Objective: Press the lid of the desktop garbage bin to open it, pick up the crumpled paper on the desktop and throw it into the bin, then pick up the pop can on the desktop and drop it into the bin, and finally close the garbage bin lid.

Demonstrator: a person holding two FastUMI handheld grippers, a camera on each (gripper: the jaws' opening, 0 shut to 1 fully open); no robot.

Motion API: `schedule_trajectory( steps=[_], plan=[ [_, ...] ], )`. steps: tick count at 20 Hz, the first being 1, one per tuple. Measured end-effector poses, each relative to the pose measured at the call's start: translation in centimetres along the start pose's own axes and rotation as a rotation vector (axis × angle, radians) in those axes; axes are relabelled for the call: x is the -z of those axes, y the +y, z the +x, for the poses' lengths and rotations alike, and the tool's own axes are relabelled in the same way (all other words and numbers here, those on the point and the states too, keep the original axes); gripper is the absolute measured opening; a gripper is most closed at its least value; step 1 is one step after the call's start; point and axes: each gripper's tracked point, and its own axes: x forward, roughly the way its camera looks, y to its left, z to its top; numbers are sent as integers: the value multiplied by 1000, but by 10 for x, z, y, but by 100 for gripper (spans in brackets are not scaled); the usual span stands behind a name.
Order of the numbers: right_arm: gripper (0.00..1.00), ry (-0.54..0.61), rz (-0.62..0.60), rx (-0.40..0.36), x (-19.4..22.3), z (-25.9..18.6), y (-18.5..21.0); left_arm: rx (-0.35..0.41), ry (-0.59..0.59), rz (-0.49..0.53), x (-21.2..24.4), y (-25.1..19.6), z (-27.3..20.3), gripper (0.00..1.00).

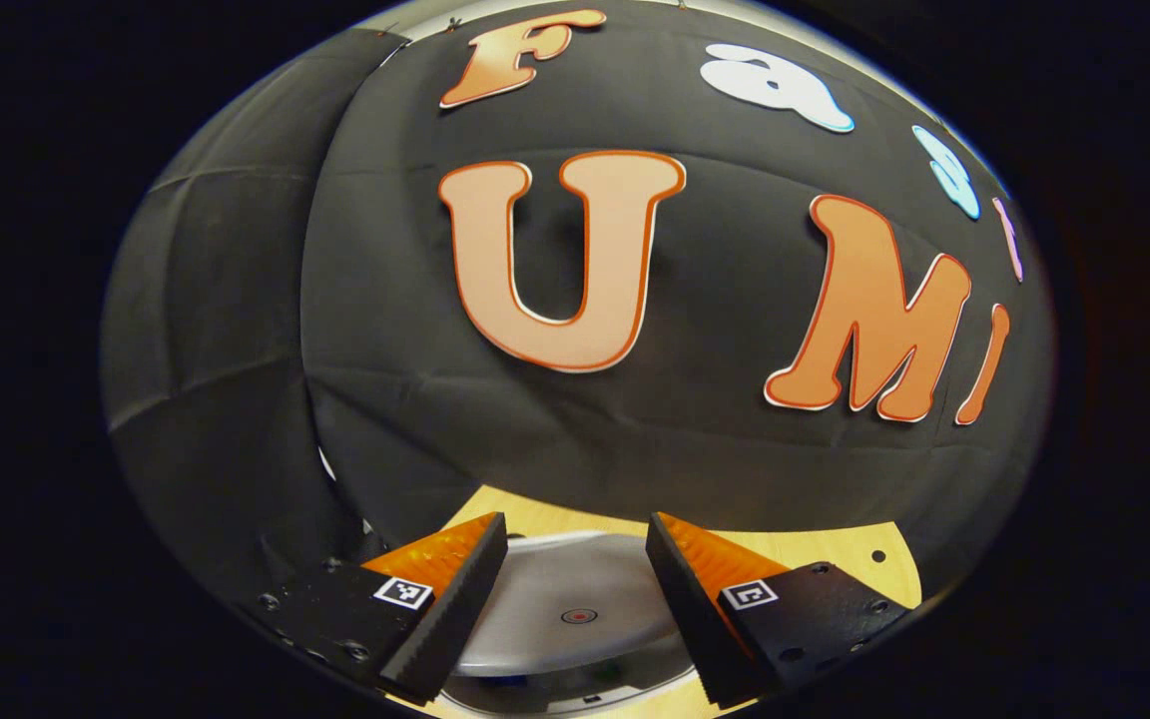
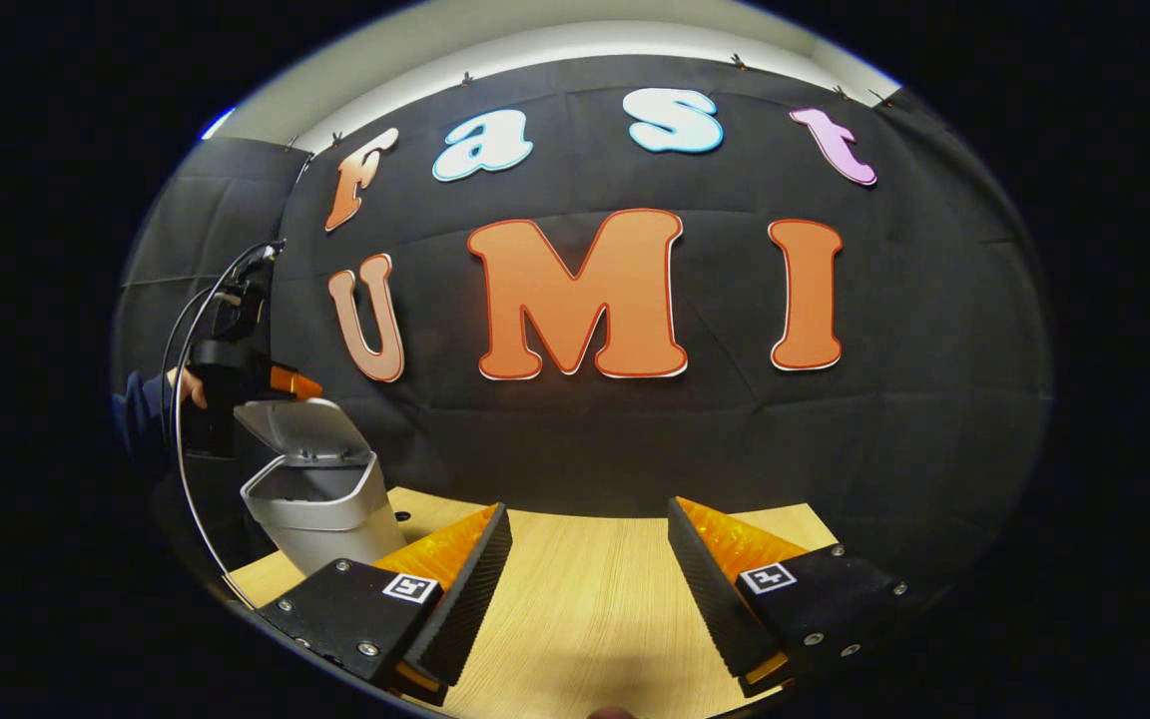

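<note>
- The bin (image 2: 320, 489) stands on the left part of the wooden counter (image 2: 595, 599) in the right gripper view, close to the counter's left edge and near the black cloth wall (image 2: 585, 439) behind it.
- The bin's lid (image 2: 295, 424) is up and tilted back, so the top of the bin is open.
- In that view the wood in front of the right claw (image 2: 590, 589) is bare all the way to the wall.
- The right claw is wide open. It holds nothing and touches nothing.
- The left claw (image 2: 286, 384) is seen far off in the right gripper view, just behind the raised lid, with a hand (image 2: 191, 387) and a dark sleeve (image 2: 141, 409) holding it.
- In the left gripper view, the left claw (image 1: 575, 599) is also wide open, with nothing between its fingers.
- The grey lid (image 1: 570, 609) sits right under that claw, between the two fingers. I cannot tell if they touch it.
- Beyond the lid there is a strip of counter (image 1: 835, 549), then the wall.
</note>
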Motion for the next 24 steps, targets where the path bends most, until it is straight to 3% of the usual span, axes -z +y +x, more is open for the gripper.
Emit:
schedule_trajectory(
  steps=[5,13,15,17,24],
  plan=[
    [94,5,-1,-24,1,4,-7,-1,107,-50,49,-2,-13,93],
    [94,7,-4,-63,2,18,-17,-36,236,-32,97,-9,-22,93],
    [94,6,-5,-69,2,23,-19,-59,322,20,118,-9,-32,93],
    [94,11,-8,-76,4,27,-22,-65,311,102,119,-1,-29,96],
    [94,10,-2,-106,6,35,-22,-64,334,145,122,-4,-30,95]
  ],
)
